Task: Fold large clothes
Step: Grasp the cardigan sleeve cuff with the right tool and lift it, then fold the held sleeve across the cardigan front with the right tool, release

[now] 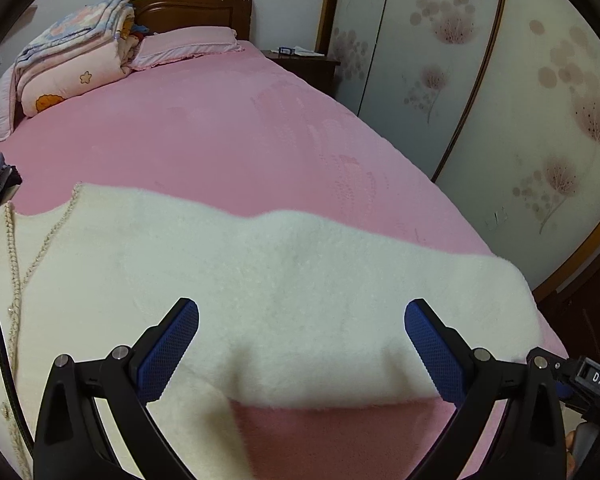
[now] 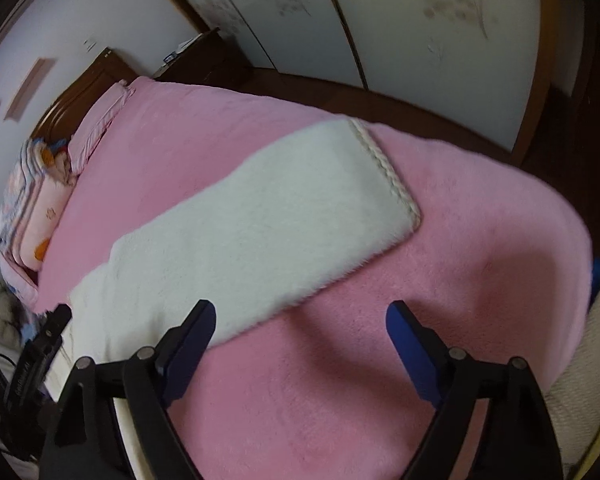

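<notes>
While both tools hang over the bed, each view gives this:
Left wrist view: left gripper (image 1: 302,318) gapes wide, gripping nothing, above the cream fleece garment (image 1: 260,292) spread on the pink bedspread (image 1: 204,136) — bead-trimmed edge at left, bare pink beyond.
Right wrist view: right gripper (image 2: 300,320) stands open and empty; braided sleeve cuff (image 2: 384,168) lies flat — bare pink at right.

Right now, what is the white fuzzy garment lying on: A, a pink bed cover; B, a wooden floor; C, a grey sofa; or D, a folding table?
A: the white fuzzy garment lies spread flat on the pink bed cover, its sleeve stretched across it in the right wrist view.
</notes>
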`<action>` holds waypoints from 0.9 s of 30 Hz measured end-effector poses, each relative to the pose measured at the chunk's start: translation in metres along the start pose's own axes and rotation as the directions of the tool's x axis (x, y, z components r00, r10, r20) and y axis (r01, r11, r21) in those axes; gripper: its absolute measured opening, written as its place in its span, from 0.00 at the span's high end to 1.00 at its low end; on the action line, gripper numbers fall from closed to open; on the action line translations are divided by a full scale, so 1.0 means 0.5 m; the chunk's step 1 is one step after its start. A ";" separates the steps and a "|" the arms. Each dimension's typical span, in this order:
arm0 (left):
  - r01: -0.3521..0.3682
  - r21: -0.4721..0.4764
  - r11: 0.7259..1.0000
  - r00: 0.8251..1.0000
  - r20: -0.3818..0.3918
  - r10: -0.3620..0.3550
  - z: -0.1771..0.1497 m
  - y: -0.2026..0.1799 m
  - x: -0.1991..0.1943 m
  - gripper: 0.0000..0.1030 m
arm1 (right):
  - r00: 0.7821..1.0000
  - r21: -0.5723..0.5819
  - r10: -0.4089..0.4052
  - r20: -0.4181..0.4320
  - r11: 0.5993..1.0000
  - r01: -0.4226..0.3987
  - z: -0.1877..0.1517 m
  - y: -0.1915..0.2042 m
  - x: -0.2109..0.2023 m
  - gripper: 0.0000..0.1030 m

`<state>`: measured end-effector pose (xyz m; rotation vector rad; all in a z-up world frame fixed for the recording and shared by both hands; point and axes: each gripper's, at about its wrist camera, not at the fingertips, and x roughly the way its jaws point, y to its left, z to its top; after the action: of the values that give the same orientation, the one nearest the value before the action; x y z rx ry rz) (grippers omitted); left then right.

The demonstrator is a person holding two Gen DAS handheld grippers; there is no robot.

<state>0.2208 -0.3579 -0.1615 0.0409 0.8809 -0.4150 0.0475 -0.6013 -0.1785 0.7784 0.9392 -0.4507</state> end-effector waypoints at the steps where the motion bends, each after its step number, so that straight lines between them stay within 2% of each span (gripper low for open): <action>1: 0.003 0.001 1.000 1.000 -0.006 -0.003 -0.003 -0.006 0.006 0.01 | 1.000 0.023 0.024 -0.009 0.999 -0.023 0.002 -0.011 0.010 0.20; 7: 0.012 0.016 1.000 0.999 -0.039 -0.011 -0.013 -0.025 0.023 0.01 | 0.999 0.082 0.050 -0.004 0.995 -0.049 0.024 -0.040 0.061 0.32; 8: 0.013 0.016 1.000 0.999 -0.045 -0.012 -0.013 -0.024 0.021 0.01 | 0.999 0.085 0.052 0.006 0.995 -0.052 0.030 -0.039 0.068 0.38; 10: 0.020 0.005 1.000 0.998 -0.053 -0.020 -0.013 -0.018 0.011 0.01 | 0.999 0.083 0.038 0.022 0.996 -0.039 0.040 -0.034 0.081 0.59; 11: 0.018 0.000 1.000 0.998 -0.054 -0.018 -0.013 -0.011 0.003 0.01 | 0.999 0.076 0.019 0.028 0.997 -0.021 0.046 -0.030 0.089 0.74; 12: 0.011 -0.003 1.000 0.998 -0.056 -0.011 -0.014 -0.003 -0.006 0.01 | 0.999 0.073 0.016 0.031 0.997 -0.018 0.049 -0.026 0.092 0.82; 14: -0.011 -0.004 1.000 0.998 -0.055 0.011 -0.015 0.017 -0.030 0.01 | 0.998 0.075 0.023 0.059 0.997 -0.027 0.054 -0.018 0.086 0.91; 18: -0.055 -0.006 0.998 0.998 -0.034 0.055 -0.010 0.071 -0.086 0.01 | 0.986 -0.050 0.021 0.165 0.999 -0.013 0.050 0.074 0.019 0.92; 21: -0.089 -0.046 0.995 0.996 0.010 0.090 -0.006 0.137 -0.148 0.01 | 0.968 -0.202 0.112 0.224 0.977 -0.066 0.033 0.197 -0.048 0.92; 24: -0.134 -0.111 0.985 0.989 0.054 0.141 -0.008 0.220 -0.213 0.01 | 0.953 -0.329 0.207 0.222 0.936 -0.127 0.002 0.324 -0.084 0.92; 27: -0.182 -0.169 0.969 0.978 0.075 0.197 -0.021 0.305 -0.263 0.01 | 0.943 -0.423 0.293 0.161 0.883 -0.203 -0.037 0.440 -0.081 0.92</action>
<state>0.1955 -0.1711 -0.0892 -0.0420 0.8100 -0.1643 0.1592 -0.4435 -0.0639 0.4518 0.6786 -0.1041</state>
